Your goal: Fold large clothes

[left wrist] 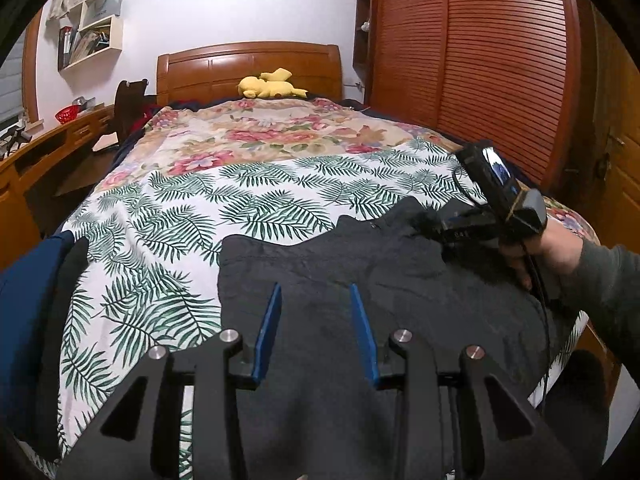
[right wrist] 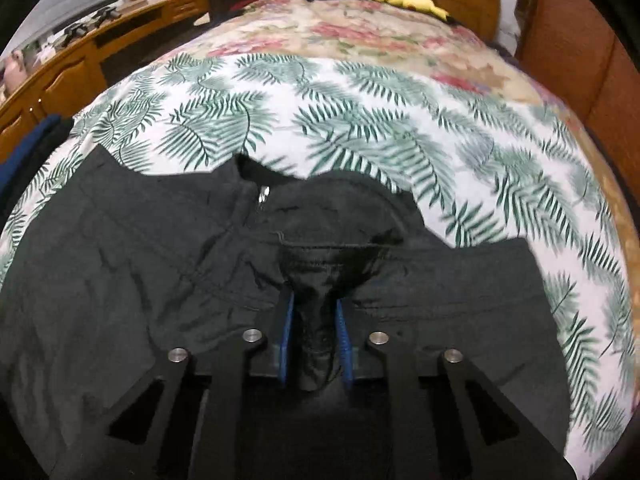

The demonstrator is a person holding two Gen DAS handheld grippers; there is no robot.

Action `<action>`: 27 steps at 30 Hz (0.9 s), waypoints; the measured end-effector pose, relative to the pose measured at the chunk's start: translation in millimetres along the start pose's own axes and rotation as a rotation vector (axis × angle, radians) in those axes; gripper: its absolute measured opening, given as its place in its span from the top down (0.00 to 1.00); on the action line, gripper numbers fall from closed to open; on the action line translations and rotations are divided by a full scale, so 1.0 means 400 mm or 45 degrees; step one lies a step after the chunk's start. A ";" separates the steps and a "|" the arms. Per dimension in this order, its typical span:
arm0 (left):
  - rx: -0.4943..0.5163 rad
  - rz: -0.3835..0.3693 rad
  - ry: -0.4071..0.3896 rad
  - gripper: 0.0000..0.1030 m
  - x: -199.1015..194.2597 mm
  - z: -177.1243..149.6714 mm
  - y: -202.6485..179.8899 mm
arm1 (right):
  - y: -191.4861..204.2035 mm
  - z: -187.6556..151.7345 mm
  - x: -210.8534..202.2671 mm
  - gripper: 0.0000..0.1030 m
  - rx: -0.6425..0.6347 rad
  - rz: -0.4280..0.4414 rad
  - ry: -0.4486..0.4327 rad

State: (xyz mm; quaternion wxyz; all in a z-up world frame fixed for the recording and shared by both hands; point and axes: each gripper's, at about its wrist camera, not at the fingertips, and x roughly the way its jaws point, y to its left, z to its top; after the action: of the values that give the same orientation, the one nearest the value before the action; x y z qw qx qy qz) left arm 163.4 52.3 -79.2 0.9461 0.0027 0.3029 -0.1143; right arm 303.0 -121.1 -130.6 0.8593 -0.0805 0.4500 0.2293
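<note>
A dark grey jacket (left wrist: 360, 280) lies spread on the near end of the bed, over a white sheet with green fern print (left wrist: 240, 200). My left gripper (left wrist: 314, 292) is open and empty, its blue pads just above the jacket's middle. My right gripper (right wrist: 314, 304) is shut on a bunched fold of the jacket (right wrist: 160, 260) near its collar and zipper (right wrist: 262, 196). The right gripper also shows in the left wrist view (left wrist: 460, 228), held in a hand at the jacket's far right edge.
A floral quilt (left wrist: 260, 128) covers the far half of the bed, with a yellow plush toy (left wrist: 268, 84) at the wooden headboard (left wrist: 248, 64). A wooden desk (left wrist: 48, 148) runs along the left. A louvred wardrobe (left wrist: 480, 40) stands right. Folded dark blue clothes (left wrist: 24, 300) lie at the bed's left edge.
</note>
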 end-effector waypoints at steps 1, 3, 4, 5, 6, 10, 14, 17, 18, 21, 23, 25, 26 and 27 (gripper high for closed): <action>0.000 -0.002 0.001 0.67 0.000 0.000 -0.003 | -0.001 0.012 -0.008 0.90 0.010 -0.006 -0.026; 0.003 -0.004 0.003 0.67 0.002 -0.001 -0.008 | -0.007 0.035 -0.020 0.93 0.029 -0.021 -0.074; 0.005 -0.005 0.003 0.67 0.004 -0.002 -0.011 | -0.010 0.048 -0.025 0.95 0.036 -0.034 -0.096; 0.005 -0.004 0.005 0.67 0.006 -0.001 -0.013 | -0.013 0.063 -0.030 0.96 0.039 -0.054 -0.123; 0.005 -0.003 0.006 0.67 0.007 -0.001 -0.014 | -0.017 0.079 -0.026 0.96 0.043 -0.062 -0.126; 0.001 -0.010 0.009 0.66 0.013 0.001 -0.020 | -0.045 0.139 -0.015 0.96 0.076 -0.109 -0.144; 0.004 -0.016 0.012 0.66 0.018 0.002 -0.025 | -0.057 0.157 -0.006 0.93 0.059 -0.113 -0.126; 0.007 -0.018 0.010 0.66 0.021 0.003 -0.026 | -0.056 0.150 -0.047 0.76 0.024 -0.117 -0.175; 0.007 -0.018 0.009 0.66 0.020 0.003 -0.027 | -0.060 0.146 -0.063 0.68 0.022 -0.112 -0.191; 0.005 -0.022 0.006 0.66 0.020 0.005 -0.028 | -0.103 0.136 -0.110 0.57 0.039 -0.125 -0.230; 0.009 -0.023 0.006 0.66 0.020 0.006 -0.032 | -0.153 0.124 -0.128 0.56 0.078 -0.144 -0.228; 0.012 -0.023 0.007 0.66 0.021 0.007 -0.038 | -0.201 0.107 -0.128 0.56 0.118 -0.162 -0.203; 0.013 -0.023 0.009 0.66 0.022 0.007 -0.040 | -0.228 0.097 -0.124 0.56 0.141 -0.177 -0.183; 0.013 -0.023 0.010 0.66 0.023 0.008 -0.042 | -0.257 0.085 -0.116 0.56 0.166 -0.188 -0.157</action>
State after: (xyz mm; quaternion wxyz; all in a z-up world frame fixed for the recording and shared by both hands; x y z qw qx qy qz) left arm 168.8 33.8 -81.0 0.9438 0.0053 0.3060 -0.1245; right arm 353.1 -215.0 -80.3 0.9033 -0.0433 0.4031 0.1402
